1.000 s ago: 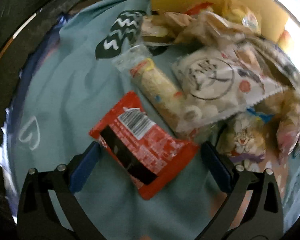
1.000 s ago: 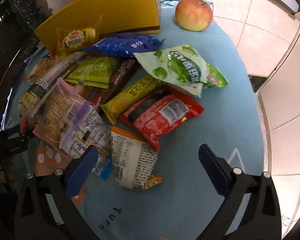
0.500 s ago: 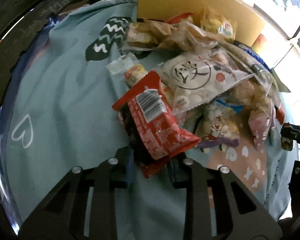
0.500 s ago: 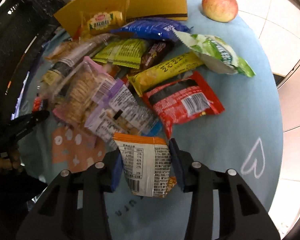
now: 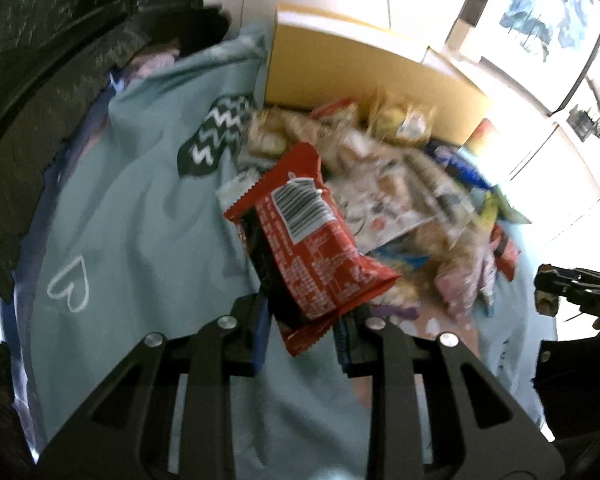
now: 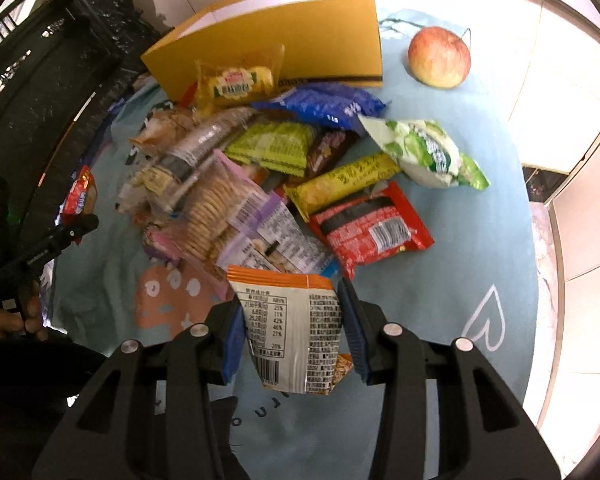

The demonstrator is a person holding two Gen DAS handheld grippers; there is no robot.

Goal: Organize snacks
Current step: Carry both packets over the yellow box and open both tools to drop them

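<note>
The left gripper [image 5: 302,330] is pinching a red packet [image 5: 314,252] by its lower end. The right gripper [image 6: 292,334] is clamping an orange-topped packet [image 6: 290,328], probably for sorting into the yellow box [image 6: 284,40] at twelve o'clock.

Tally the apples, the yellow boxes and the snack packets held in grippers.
Apple: 1
Yellow box: 1
Held packets: 2 (red packet in left gripper, orange-and-white packet in right gripper)
Total: 4

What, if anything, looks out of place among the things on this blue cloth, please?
An apple stands alone on the blue cloth beside the yellow box. It is the only fresh fruit among wrapped packets, and it sits apart from the snack pile. Nothing looks spilled or torn.
</note>
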